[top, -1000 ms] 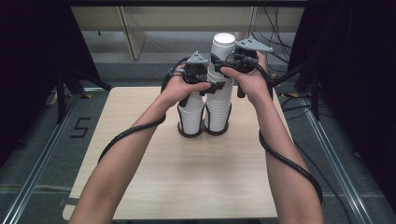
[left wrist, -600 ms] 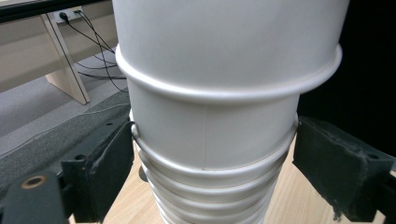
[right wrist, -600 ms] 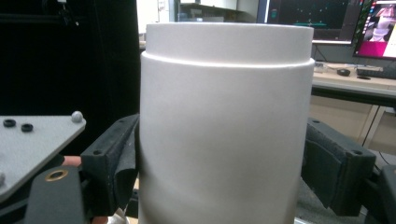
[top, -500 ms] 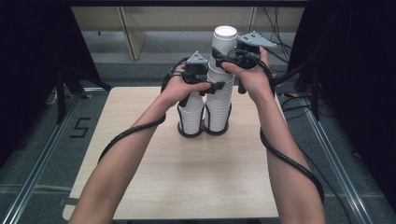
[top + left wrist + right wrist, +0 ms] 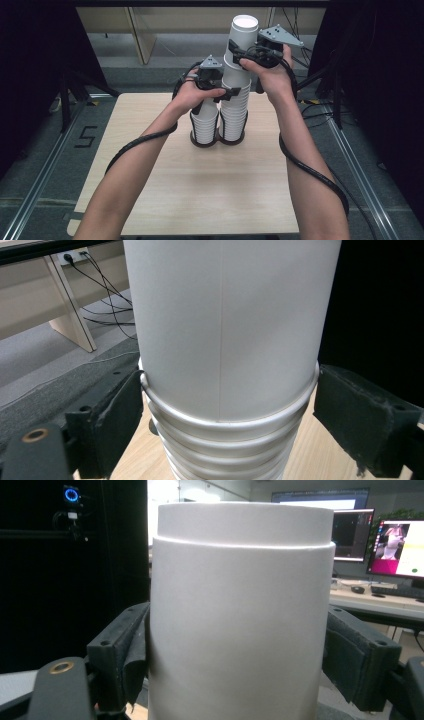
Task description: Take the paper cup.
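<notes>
Two stacks of upturned white paper cups stand in a black double holder (image 5: pixel 217 143) at the middle of the table (image 5: pixel 200 195). The right stack (image 5: pixel 234 112) is the taller one, the left stack (image 5: pixel 205 125) the shorter. My left gripper (image 5: pixel 223 93) is shut on the right stack (image 5: pixel 225 440), with its jaws pressed against the rims. My right gripper (image 5: pixel 246 54) is shut on the top cup (image 5: pixel 242 42), which is raised partly off that stack and leans slightly. This top cup (image 5: pixel 240 620) sits between my right gripper's (image 5: pixel 240 665) jaws.
Black cables (image 5: pixel 310 165) trail from both grippers along the forearms. Dark curtains flank the table. A wooden desk leg (image 5: pixel 140 35) and floor cables lie beyond the far edge. Monitors (image 5: pixel 385 540) glow in the background of the right gripper view.
My right gripper has lifted the top cup higher out of the right stack. My left gripper has stayed clamped on the stack.
</notes>
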Motion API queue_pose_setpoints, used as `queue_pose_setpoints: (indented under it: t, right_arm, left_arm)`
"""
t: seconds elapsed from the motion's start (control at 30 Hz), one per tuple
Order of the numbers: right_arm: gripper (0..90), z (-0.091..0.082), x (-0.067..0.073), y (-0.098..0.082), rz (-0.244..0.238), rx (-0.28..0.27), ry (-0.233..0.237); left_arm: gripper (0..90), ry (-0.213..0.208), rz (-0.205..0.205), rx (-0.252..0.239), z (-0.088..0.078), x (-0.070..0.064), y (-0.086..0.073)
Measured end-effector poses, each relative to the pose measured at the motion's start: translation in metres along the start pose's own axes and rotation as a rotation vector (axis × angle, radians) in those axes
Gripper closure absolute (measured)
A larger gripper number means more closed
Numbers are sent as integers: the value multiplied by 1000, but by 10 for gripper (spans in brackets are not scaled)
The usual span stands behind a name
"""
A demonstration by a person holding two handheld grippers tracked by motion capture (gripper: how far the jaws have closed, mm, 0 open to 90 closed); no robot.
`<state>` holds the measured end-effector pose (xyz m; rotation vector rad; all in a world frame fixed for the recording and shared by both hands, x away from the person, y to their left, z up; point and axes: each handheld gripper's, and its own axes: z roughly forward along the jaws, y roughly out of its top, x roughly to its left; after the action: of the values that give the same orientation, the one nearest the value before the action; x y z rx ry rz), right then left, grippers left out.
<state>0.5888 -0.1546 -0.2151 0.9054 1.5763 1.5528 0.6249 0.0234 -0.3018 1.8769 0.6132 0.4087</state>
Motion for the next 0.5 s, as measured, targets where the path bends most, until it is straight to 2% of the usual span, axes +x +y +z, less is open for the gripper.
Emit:
queue_pose_setpoints:
  t: [0.17,0.5]
  right_arm:
    - [207,-4,1,6,23,-38,-3]
    - [207,-9,0,17,19,-70,-5]
  left_arm:
    - [121,-1,-2,-6,0,0,0]
    - [117,1,0,-8,0,0,0]
